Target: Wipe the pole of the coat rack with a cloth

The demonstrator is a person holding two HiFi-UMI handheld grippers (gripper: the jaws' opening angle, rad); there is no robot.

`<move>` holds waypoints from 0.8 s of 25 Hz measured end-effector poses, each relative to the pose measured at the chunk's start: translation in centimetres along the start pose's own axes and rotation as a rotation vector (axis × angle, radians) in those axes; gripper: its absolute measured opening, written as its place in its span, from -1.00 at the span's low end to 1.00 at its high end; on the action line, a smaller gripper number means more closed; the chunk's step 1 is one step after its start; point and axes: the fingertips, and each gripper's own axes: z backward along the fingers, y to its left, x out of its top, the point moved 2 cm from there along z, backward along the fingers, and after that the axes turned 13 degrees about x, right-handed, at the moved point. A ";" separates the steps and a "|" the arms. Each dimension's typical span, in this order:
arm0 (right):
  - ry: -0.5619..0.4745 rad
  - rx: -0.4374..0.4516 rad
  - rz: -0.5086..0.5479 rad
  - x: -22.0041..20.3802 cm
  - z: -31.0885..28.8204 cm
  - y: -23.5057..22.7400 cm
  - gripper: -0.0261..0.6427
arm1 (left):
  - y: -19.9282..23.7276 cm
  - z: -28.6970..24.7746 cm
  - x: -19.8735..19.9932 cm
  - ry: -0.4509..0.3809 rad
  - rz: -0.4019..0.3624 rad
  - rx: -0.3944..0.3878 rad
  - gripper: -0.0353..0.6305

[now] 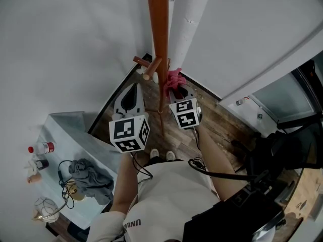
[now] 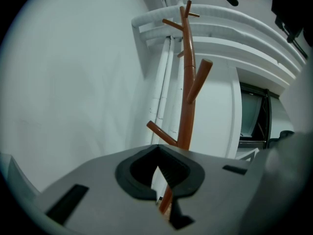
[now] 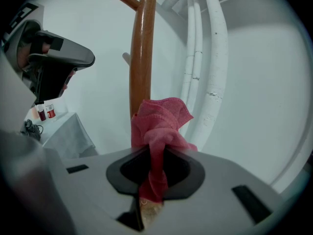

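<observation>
The coat rack's orange-brown pole (image 1: 158, 34) rises in the room's corner, with short pegs (image 1: 146, 64) lower down. My right gripper (image 1: 175, 88) is shut on a pink cloth (image 1: 173, 78), which sits against the pole's right side. In the right gripper view the bunched cloth (image 3: 159, 124) stands up from the right gripper (image 3: 154, 165), right in front of the pole (image 3: 143, 53). My left gripper (image 1: 132, 97) hovers left of the pole, apart from it. Its jaws look shut with nothing in them (image 2: 159, 168), and the pole (image 2: 188, 97) rises beyond.
White pipes (image 1: 189, 29) run up the corner just behind the pole. A table with a pale cover (image 1: 65, 132) stands at the left, holding a grey rag (image 1: 91, 178), small bottles (image 1: 43, 148) and cables. Dark equipment (image 1: 287, 145) fills the right side.
</observation>
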 end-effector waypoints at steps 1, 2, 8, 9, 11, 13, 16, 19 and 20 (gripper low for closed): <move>0.002 -0.001 0.003 -0.1 -0.1 -0.1 -0.72 | 0.0 -0.1 -0.1 0.003 -0.001 0.001 -0.88; 0.005 -0.003 0.004 -0.3 -0.2 -0.2 -0.72 | 0.0 -0.2 -0.1 0.005 -0.001 0.001 -0.88; 0.028 0.002 -0.008 -1.0 -0.6 -0.1 -0.72 | 0.0 -0.5 -0.3 0.013 -0.003 -0.001 -0.88; 0.031 0.002 -0.009 -1.1 -0.7 -0.1 -0.72 | 0.1 -0.5 -0.4 0.015 -0.004 -0.002 -0.88; 0.035 0.003 -0.009 -1.2 -0.8 -0.2 -0.72 | 0.1 -0.6 -0.5 0.020 -0.004 -0.002 -0.88; 0.037 0.004 -0.005 -1.2 -0.8 -0.2 -0.72 | 0.1 -0.7 -0.6 0.023 -0.003 -0.001 -0.88; 0.038 0.005 -0.007 -1.3 -0.8 -0.2 -0.72 | 0.1 -0.8 -0.7 0.025 -0.001 -0.001 -0.88; 0.035 0.002 0.000 -1.2 -0.7 -0.3 -0.72 | 0.1 -0.8 -0.7 0.024 0.003 0.002 -0.88; 0.035 0.001 0.001 -1.2 -0.6 -0.4 -0.72 | 0.1 -0.8 -0.7 0.024 0.005 0.003 -0.88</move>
